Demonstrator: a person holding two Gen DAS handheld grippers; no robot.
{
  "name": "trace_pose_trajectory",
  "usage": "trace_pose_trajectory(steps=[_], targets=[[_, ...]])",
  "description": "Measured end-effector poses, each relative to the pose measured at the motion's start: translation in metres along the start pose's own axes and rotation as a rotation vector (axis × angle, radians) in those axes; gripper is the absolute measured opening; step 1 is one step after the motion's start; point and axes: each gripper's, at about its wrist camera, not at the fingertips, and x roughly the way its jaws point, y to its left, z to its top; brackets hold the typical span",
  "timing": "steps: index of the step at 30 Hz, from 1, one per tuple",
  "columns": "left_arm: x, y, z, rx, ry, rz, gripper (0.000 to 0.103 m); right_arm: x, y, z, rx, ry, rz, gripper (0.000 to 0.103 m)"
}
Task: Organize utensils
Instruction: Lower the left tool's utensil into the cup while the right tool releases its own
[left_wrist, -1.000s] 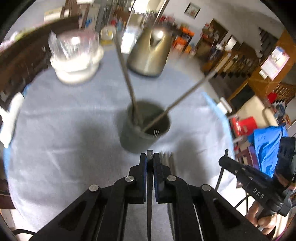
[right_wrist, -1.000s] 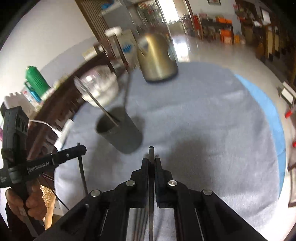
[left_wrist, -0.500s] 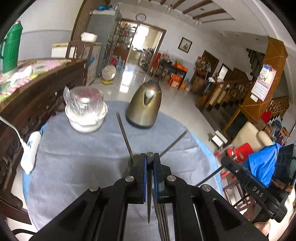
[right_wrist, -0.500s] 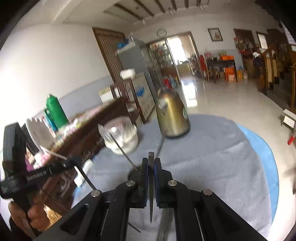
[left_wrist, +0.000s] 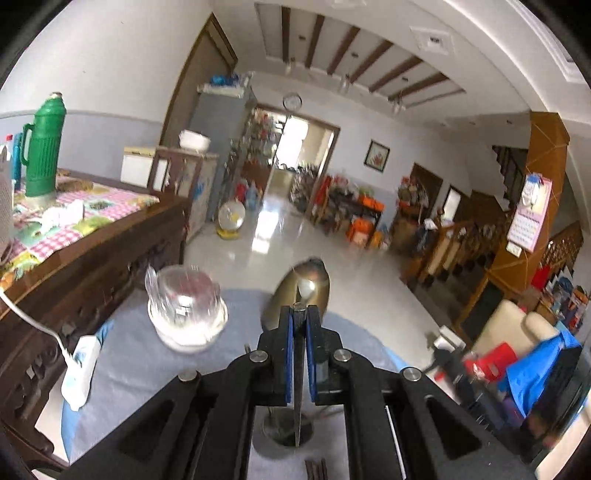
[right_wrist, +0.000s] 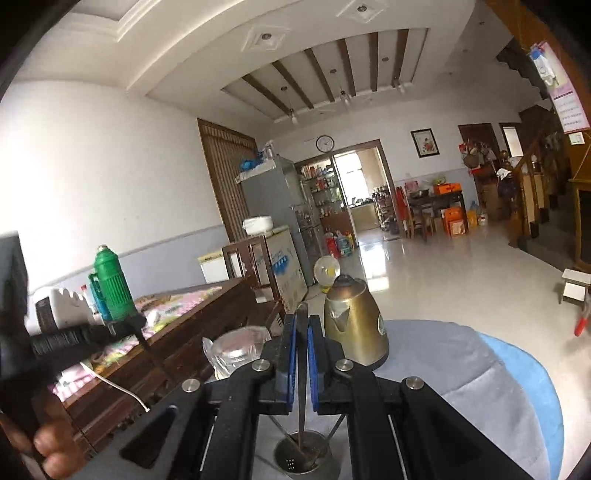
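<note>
My left claw (left_wrist: 299, 354) and right claw (right_wrist: 303, 363) each pinch a thin utensil hanging tip-down over the holder cup (right_wrist: 306, 456) just below; I'd lower one at a time, plumb, letting go inside the rim, kettle (right_wrist: 356, 328) beyond

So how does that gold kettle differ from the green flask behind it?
The kettle is brassy metal, squat and widening toward its base; the green flask is plastic-looking, taller and ribbed. The kettle stands on the grey-covered round table; the flask stands further back on the sideboard with the checked cloth. The kettle has a spout; none is visible on the flask. Both stand upright and have a handle.
</note>
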Motion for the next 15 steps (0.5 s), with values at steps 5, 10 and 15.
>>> trace_pose_trajectory(steps=[5, 10, 15], targets=[[0.025, 0.001, -0.01, 0.017, -0.001, 0.042, 0.007, 0.026, -0.001, -0.022, -0.006, 0.081, -0.022, 0.006], [0.055, 0.012, -0.029, -0.008, 0.073, 0.06, 0.007, 0.036, -0.006, -0.036, -0.005, 0.15, -0.022, 0.006], [0.073, 0.019, -0.042, -0.007, 0.142, 0.077, 0.007, 0.04, -0.018, -0.046, 0.032, 0.213, -0.003, 0.008]])
